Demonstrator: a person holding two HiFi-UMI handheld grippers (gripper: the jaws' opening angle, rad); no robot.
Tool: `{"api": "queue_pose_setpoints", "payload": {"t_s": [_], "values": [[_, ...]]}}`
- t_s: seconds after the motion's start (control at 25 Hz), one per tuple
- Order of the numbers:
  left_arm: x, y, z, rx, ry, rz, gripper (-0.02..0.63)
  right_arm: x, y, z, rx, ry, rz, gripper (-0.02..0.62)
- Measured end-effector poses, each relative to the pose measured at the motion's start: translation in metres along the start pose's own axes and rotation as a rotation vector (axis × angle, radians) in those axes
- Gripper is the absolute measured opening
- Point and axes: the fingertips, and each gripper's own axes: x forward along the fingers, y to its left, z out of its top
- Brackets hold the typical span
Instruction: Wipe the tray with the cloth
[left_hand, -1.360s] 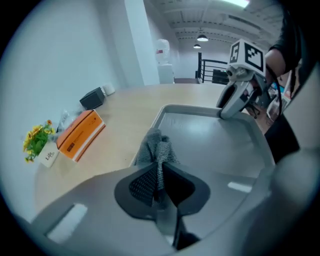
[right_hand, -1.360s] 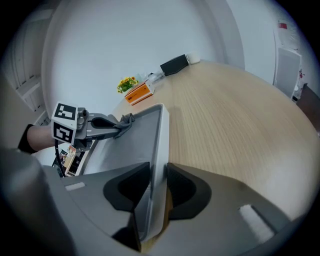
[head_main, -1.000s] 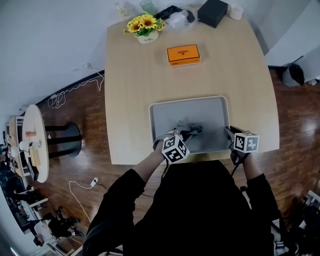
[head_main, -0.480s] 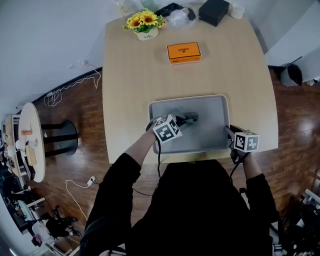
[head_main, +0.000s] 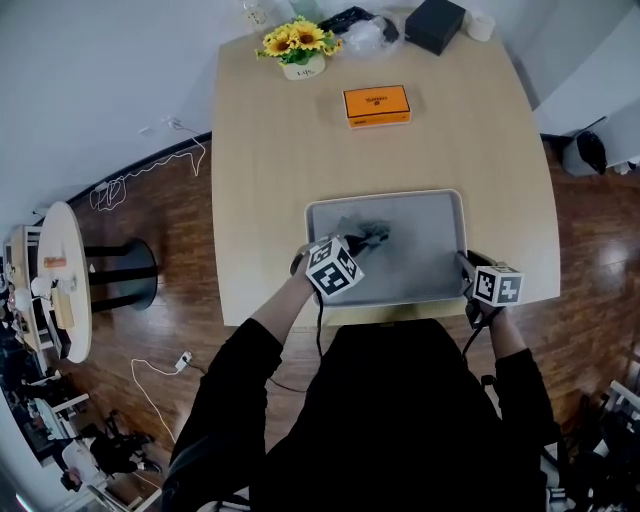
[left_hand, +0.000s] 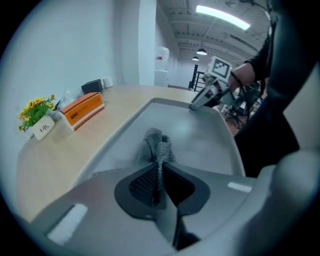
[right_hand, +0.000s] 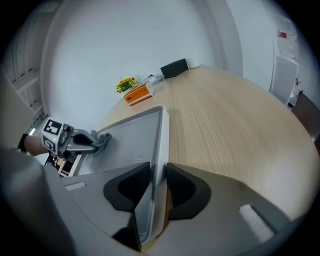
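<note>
A grey metal tray lies at the near edge of the wooden table. A crumpled grey cloth rests on its left half, and my left gripper is shut on it. In the left gripper view the cloth bunches out from between the closed jaws of the left gripper onto the tray. My right gripper clamps the tray's right rim near the front corner. In the right gripper view, the rim runs between the pads of the right gripper.
On the far half of the table lie an orange box, a pot of sunflowers and a black box. The tray sits close to the table's front edge. A round side table stands on the floor at left.
My left gripper has dragged the cloth from the tray's near middle up and a little left across the tray. The right gripper has kept its hold on the rim.
</note>
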Motion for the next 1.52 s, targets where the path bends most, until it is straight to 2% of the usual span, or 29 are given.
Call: {"api": "queue_pose_setpoints", "payload": {"t_s": [0.2,0.36,0.44,0.48,0.6,0.72,0.84,0.96,1.04,1.08,1.16,1.24,1.36,1.52], "values": [[-0.016,-0.085,-0.031,0.038,-0.010,-0.100,0.005,0.000,-0.002,0.002,0.001,-0.006,-0.020,0.107],[-0.023,-0.119,-0.049,0.107,0.009,-0.179,0.005,0.000,0.000,-0.001,0.008,0.010,-0.018,0.107],[-0.022,-0.109,-0.053,0.158,0.036,-0.230,0.005,0.001,0.000,-0.001,0.010,0.007,-0.026,0.107],[-0.020,-0.095,-0.052,0.157,0.050,-0.244,0.005,0.001,-0.001,0.000,0.013,0.003,-0.030,0.107],[-0.016,-0.033,-0.039,0.072,0.065,-0.246,0.005,0.001,0.000,0.000,0.024,-0.006,-0.032,0.107],[-0.016,0.029,-0.030,0.039,0.074,-0.196,0.005,0.000,0.001,0.000,0.016,-0.008,-0.036,0.107],[-0.020,0.076,-0.033,0.102,0.132,-0.082,0.006,0.001,0.002,0.002,0.009,-0.007,-0.038,0.107],[-0.024,0.096,-0.042,0.174,0.179,0.012,0.006,0.001,0.000,0.002,0.020,-0.023,-0.044,0.107],[-0.027,0.099,-0.048,0.164,0.165,0.083,0.006,0.000,-0.001,0.002,0.023,-0.034,-0.053,0.106],[-0.030,0.099,-0.052,0.133,0.150,0.133,0.006,0.000,-0.001,0.001,0.023,-0.036,-0.054,0.106],[-0.038,0.091,-0.065,0.036,0.118,0.233,0.006,0.000,0.000,0.001,0.020,-0.029,-0.051,0.106],[-0.046,0.066,-0.078,-0.027,0.097,0.273,0.006,0.001,0.000,0.001,0.013,-0.018,-0.042,0.106],[-0.053,0.012,-0.090,-0.043,0.088,0.256,0.006,0.001,-0.001,0.001,0.006,-0.013,-0.030,0.106],[-0.057,-0.046,-0.103,-0.090,0.117,0.203,0.006,0.002,0.000,-0.001,0.003,-0.011,-0.028,0.106]]}}
